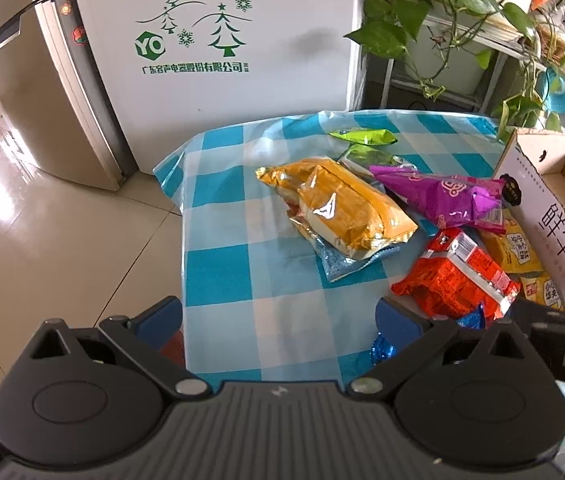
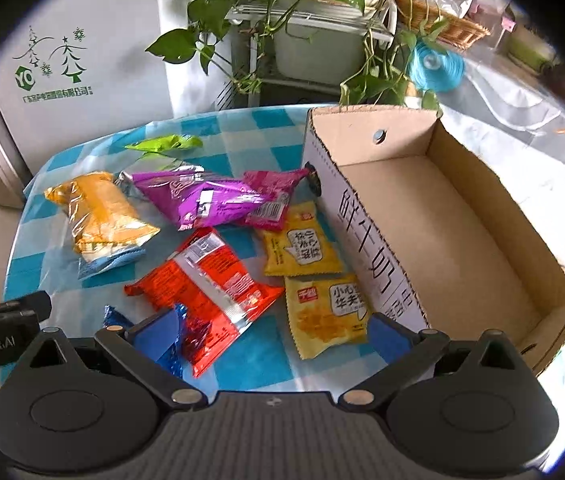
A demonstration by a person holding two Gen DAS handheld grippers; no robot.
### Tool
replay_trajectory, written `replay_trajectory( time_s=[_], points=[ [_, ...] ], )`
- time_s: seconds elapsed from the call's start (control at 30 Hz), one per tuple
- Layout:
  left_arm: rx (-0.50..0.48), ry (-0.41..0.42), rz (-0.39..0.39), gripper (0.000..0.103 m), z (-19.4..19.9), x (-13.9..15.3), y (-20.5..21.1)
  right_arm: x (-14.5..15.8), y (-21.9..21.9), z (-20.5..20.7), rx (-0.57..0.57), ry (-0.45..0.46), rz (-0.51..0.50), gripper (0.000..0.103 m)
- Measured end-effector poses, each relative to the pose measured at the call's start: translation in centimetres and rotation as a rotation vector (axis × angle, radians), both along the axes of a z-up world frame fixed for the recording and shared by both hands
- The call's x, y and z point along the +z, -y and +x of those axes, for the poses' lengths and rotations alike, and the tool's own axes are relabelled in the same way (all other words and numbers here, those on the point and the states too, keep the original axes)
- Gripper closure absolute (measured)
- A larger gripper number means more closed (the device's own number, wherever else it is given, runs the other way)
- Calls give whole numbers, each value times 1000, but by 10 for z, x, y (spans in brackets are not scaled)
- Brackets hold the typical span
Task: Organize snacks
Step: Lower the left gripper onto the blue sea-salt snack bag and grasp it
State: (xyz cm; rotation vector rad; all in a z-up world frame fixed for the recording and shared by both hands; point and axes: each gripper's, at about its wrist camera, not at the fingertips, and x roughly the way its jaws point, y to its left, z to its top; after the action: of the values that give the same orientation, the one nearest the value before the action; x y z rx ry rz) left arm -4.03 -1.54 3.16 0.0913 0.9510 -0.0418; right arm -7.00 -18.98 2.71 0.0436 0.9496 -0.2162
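The right gripper (image 2: 274, 320), jaws apart and empty, hovers directly over the crinkly orange-red foil snack packet (image 2: 206, 296) on the checked desk (image 2: 242, 364); the empty open cardboard box (image 2: 442, 216) lies rightward. The left gripper (image 1: 278, 316) gapes idle.

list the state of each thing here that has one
left hand-held gripper: open, holding nothing
right hand-held gripper: open, holding nothing
cardboard box: top open, nothing inside
orange-red snack packet: sealed, lying flat on the table
purple snack packet: sealed, resting on other packets
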Motion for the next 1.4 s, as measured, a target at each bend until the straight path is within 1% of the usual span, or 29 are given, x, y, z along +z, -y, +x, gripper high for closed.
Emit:
replay_trajectory(
  time_s=[0.17,0.43,1.4],
  points=[
    [-17,-8,13,1,0,-3,7,-2,1,3,-18,-16,-8,0],
    [-14,-2,40,1,-1,-4,12,-3,0,3,-21,-18,-16,0],
    [-3,0,51,2,-1,-6,13,-3,-3,3,-8,-12,-41,0]
  ],
)
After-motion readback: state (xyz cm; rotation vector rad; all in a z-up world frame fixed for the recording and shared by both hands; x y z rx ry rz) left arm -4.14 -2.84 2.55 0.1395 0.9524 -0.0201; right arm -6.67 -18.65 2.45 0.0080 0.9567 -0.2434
